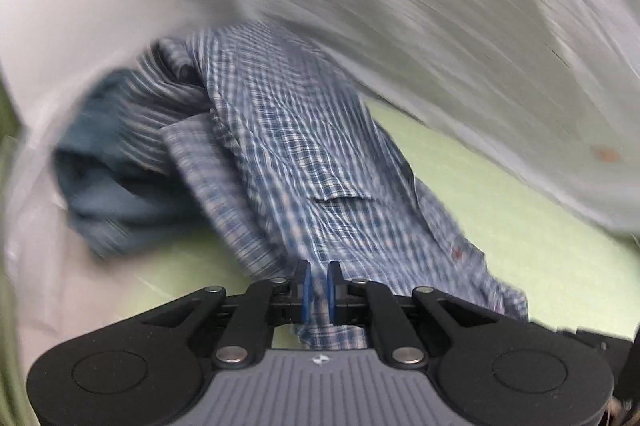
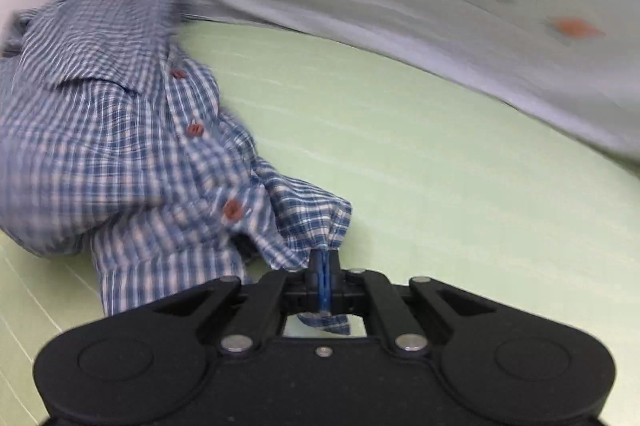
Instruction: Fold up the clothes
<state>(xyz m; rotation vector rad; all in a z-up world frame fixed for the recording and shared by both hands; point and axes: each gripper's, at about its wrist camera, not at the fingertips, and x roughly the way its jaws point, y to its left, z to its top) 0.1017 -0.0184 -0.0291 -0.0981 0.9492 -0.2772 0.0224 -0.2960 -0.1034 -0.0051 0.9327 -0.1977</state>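
I can read no words or numbers; only a small white emblem (image 1: 319, 359) sits on my grey housing behind my fingers.

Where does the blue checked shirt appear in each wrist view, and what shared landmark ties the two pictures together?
Left wrist: the blue checked shirt runs from upper centre down into the closed jaws at bottom centre.
Right wrist: the shirt fills the left half, a bunched corner pinched in the jaws at bottom centre.
Shared landmark: the pale green surface under the shirt.

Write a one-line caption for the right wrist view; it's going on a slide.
Right gripper shut on a pinch of the checked shirt, which trails across the green table.
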